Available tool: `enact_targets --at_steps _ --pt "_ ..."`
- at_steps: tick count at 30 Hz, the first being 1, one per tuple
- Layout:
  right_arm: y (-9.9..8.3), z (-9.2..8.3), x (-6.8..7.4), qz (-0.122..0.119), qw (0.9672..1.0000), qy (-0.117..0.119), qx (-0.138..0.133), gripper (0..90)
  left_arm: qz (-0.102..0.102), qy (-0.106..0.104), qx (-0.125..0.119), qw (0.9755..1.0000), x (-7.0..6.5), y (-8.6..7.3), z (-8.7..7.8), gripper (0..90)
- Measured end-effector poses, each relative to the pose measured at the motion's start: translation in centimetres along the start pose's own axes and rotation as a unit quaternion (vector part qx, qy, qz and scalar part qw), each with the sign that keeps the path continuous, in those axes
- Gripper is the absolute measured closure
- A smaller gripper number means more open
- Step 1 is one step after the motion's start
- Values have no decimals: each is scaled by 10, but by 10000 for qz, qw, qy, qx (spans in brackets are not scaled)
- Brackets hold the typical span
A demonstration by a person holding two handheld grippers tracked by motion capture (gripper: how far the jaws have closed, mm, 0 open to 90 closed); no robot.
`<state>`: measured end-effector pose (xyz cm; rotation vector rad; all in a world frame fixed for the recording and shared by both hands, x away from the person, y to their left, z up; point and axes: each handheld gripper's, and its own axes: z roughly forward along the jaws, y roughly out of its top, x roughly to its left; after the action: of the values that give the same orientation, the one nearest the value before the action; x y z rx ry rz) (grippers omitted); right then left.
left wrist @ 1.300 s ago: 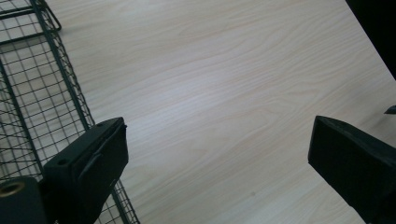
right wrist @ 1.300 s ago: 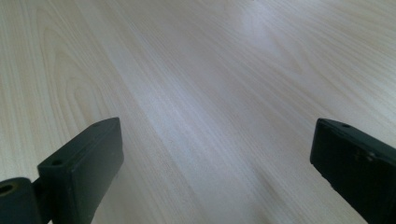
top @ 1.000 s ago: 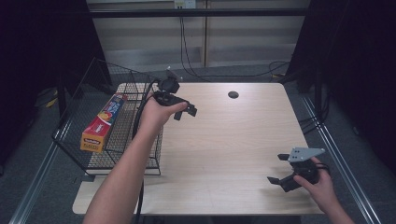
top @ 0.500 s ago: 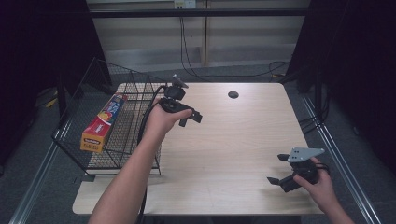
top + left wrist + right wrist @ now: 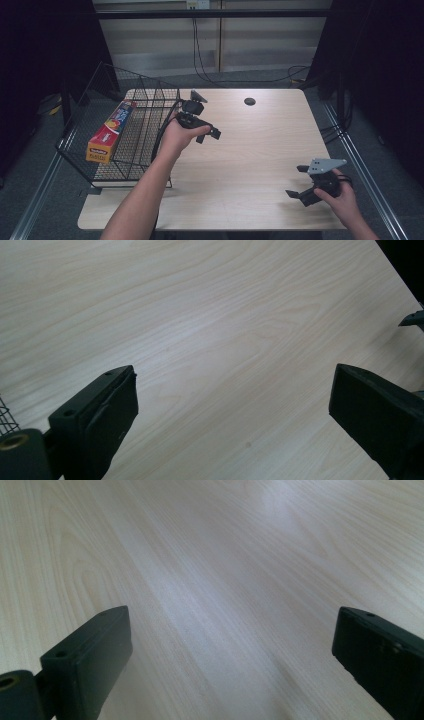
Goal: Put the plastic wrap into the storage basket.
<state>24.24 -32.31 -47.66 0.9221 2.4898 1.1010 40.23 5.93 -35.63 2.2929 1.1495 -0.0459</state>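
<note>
Beside the wire basket (image 5: 125, 145), left gripper (image 5: 207, 134) and right gripper (image 5: 300, 184) gape, fingers empty.

Bright table (image 5: 260, 150), dark surroundings, soft glare, slight blur

Table (image 5: 250, 150): pale wood-grain laminate, smooth, faint sheen. Basket (image 5: 145, 145): thin black metal wire. Box (image 5: 111, 131): glossy printed card. Gripper jaws: matt black plastic.

Pale wooden surface (image 5: 250, 150) carries a wire basket (image 5: 145, 145) just left of the left hand-held gripper (image 5: 207, 134), boxed roll (image 5: 111, 131) inside.
</note>
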Motion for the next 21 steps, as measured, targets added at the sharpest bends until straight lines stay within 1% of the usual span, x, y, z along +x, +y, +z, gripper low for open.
enact_targets --at_steps 1,2,4,7,12,15,16,19,20,21 --pt "0 0 0 -1 10000 13 4 27 8 -23 -30 10000 -1 -1 2 56" --pt "0 0 0 2 10000 23 -4 27 -18 -44 -29 10000 -1 -1 3 57" --pt "0 0 0 -6 10000 27 -6 26 3 -81 -20 10000 -2 -2 5 57" --pt "0 0 0 3 10000 17 3 26 76 -75 -13 9999 -3 -4 9 57" --pt "0 0 0 -1 10000 25 -4 26 75 -117 15 9999 -6 -8 15 56" --pt "0 0 0 -12 10000 16 1 27 116 -167 49 9998 -7 -11 18 56" --pt "0 0 0 -14 10000 10 3 26 96 -158 44 9998 -7 -12 19 56" --pt "0 0 0 -15 10000 16 0 27 144 -180 90 9997 -8 -15 22 56" --pt "0 0 0 -17 10000 16 -2 26 140 -150 28 9998 -9 -17 24 57" --pt "0 0 0 -18 10000 14 2 27 148 -161 60 9997 -9 -18 25 56"
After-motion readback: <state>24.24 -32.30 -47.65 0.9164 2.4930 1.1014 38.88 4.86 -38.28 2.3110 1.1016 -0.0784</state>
